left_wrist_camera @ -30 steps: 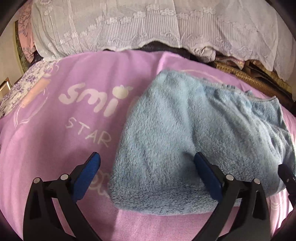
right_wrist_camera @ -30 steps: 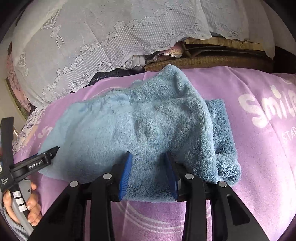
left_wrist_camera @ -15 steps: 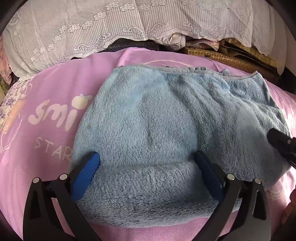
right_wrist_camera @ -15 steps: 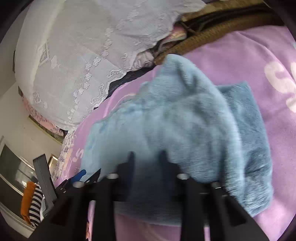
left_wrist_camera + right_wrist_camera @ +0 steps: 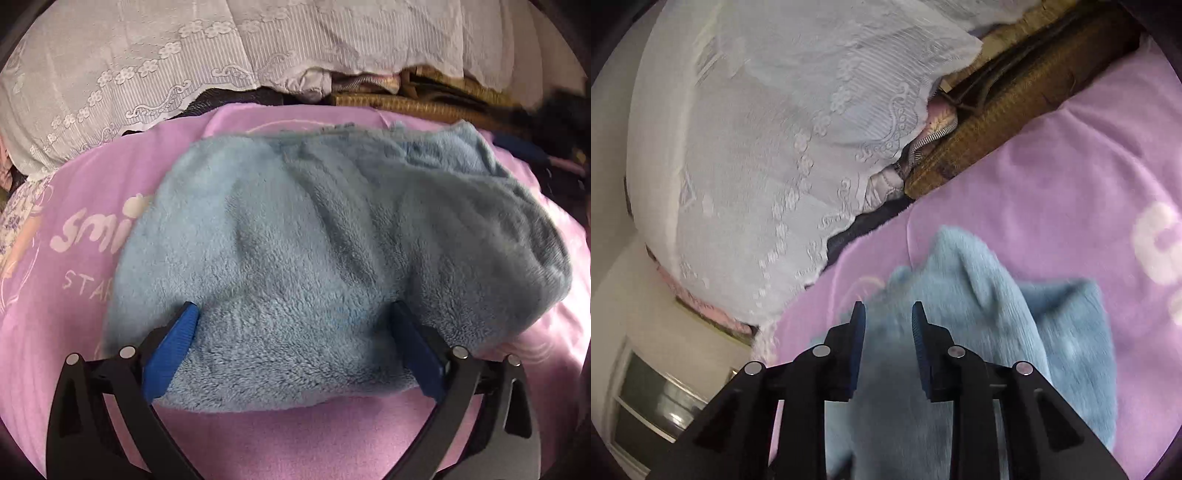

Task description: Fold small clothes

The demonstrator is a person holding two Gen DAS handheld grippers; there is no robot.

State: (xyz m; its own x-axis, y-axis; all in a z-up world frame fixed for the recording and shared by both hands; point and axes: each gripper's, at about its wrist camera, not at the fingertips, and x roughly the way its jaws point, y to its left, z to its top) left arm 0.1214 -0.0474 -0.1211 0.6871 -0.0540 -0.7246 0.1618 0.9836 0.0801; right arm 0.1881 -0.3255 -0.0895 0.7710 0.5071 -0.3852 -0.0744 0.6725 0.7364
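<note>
Right hand-held gripper (image 5: 888,321) has rolled & lifted, jaws reopening; blue fleece garment (image 5: 332,258) now centred btwn left hand-held gripper (image 5: 291,325) fingers.

- Pink blanket (image 5: 295,435), white lettering "smi" and "STA" readable at left; covers the whole work surface.
- White lace cloth (image 5: 155,74) draped over a pile at the far edge.
- Woven brown mat (image 5: 417,107) stacked beyond the blanket, right of the lace.
- Dark fabric (image 5: 236,98) showing under the lace hem.
- Floral cloth (image 5: 14,218) at far left.
</note>
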